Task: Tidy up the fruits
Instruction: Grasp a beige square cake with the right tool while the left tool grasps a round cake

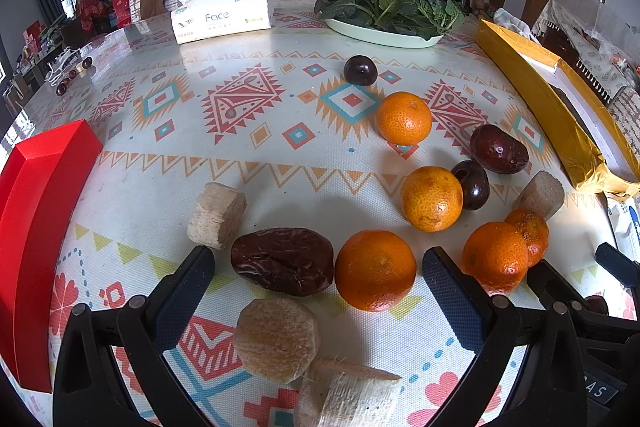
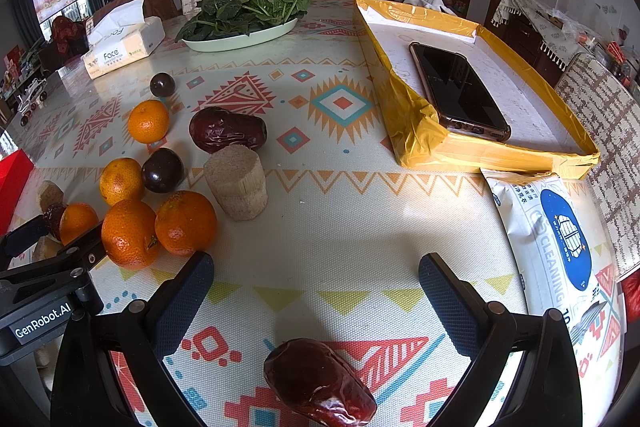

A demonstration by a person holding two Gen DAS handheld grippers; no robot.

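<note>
Fruits lie loose on the patterned tablecloth. In the left wrist view my left gripper is open, its fingers on either side of a wrinkled red date and an orange. Further oranges, dark plums and cut sugarcane pieces lie around. In the right wrist view my right gripper is open and empty above the cloth, with a red date lying near the camera between its fingers. An orange cluster sits to its left.
A red box stands at the left. A yellow tray holding a phone is at the right, with a wipes pack in front. A plate of greens and a tissue pack stand at the back.
</note>
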